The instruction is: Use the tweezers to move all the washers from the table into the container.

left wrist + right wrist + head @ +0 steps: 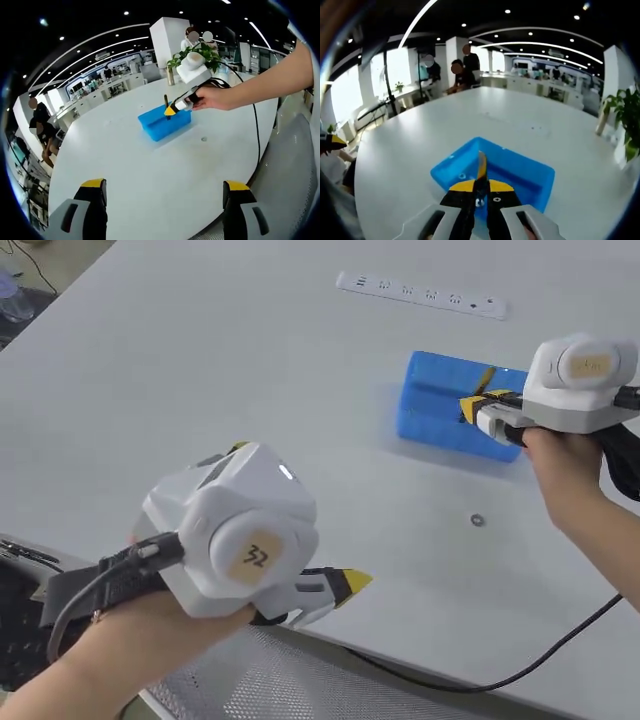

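Observation:
A blue container (440,425) sits on the white table (250,370), toward the right. My right gripper (468,408) hovers over it, shut on a pair of tweezers (481,162) whose tip points down into the container (520,175). At least one small washer (462,176) lies inside. One washer (477,520) rests on the table in front of the container and shows again as a washer (203,139) in the left gripper view. My left gripper (165,200) hangs near the table's front edge, open and holding nothing. It faces the container (162,126) and the right gripper (175,107).
A white power strip (420,295) lies at the far side of the table. A black cable (500,675) runs along the near right edge. A potted plant (192,52) stands behind the container in the left gripper view. People stand in the room beyond.

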Demonstrator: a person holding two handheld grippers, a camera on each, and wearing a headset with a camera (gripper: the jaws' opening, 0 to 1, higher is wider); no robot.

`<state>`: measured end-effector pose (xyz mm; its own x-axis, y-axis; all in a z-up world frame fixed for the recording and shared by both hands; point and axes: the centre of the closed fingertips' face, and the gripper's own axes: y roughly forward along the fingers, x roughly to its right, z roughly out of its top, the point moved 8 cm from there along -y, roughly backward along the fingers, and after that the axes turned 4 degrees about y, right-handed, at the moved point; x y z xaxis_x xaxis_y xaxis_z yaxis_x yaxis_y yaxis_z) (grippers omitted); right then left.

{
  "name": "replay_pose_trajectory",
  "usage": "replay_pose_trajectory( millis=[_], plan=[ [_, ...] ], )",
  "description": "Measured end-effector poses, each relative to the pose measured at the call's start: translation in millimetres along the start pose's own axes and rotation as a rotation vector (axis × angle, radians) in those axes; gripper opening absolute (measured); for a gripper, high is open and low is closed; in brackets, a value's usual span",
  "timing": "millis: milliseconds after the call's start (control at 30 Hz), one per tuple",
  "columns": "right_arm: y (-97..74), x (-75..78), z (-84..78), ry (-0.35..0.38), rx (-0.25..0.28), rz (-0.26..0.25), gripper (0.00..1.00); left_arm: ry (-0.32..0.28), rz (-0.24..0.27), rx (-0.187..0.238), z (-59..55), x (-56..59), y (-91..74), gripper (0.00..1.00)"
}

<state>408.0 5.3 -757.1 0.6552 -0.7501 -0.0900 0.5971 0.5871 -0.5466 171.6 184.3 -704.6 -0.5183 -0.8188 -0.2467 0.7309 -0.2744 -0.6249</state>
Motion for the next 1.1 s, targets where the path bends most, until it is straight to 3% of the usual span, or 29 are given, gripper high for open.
replay_pose_trajectory(
  millis=[167, 333, 433, 767, 933, 1100],
  plan=[
    [-1.2, 1.0, -1.6, 0.010, 0.008, -0.003, 0.04, -0.014, 0.017, 0.018, 1.9, -1.3, -0.5, 0.99],
    [-4.4, -1.4, 1.2, -0.002, -0.002, 0.007, 0.04, -0.027, 0.002, 0.033, 4.5, -0.4, -1.7, 0.99],
    [-10.7, -2.5, 7.2, 0.009, 0.032, 0.018, 0.04, -0.022, 0.004, 0.030, 4.5, -0.4, -2.3, 0.99],
    [-54.3, -11.6, 28.1, 0.002, 0.134, 0.031, 0.04, -0.020, -0.001, 0.038, 5.2, 1.0, -1.8, 0.99],
    [-77.8, -18.8, 30.6, -0.001, 0.171, 0.034, 0.04, -0.020, -0.002, 0.043, 6.6, 0.9, -2.3, 0.99],
    [-93.9, -28.4, 23.4, 0.008, 0.173, 0.054, 0.04, -0.015, 0.001, 0.043, 5.9, -0.5, -2.4, 0.99]
  ],
)
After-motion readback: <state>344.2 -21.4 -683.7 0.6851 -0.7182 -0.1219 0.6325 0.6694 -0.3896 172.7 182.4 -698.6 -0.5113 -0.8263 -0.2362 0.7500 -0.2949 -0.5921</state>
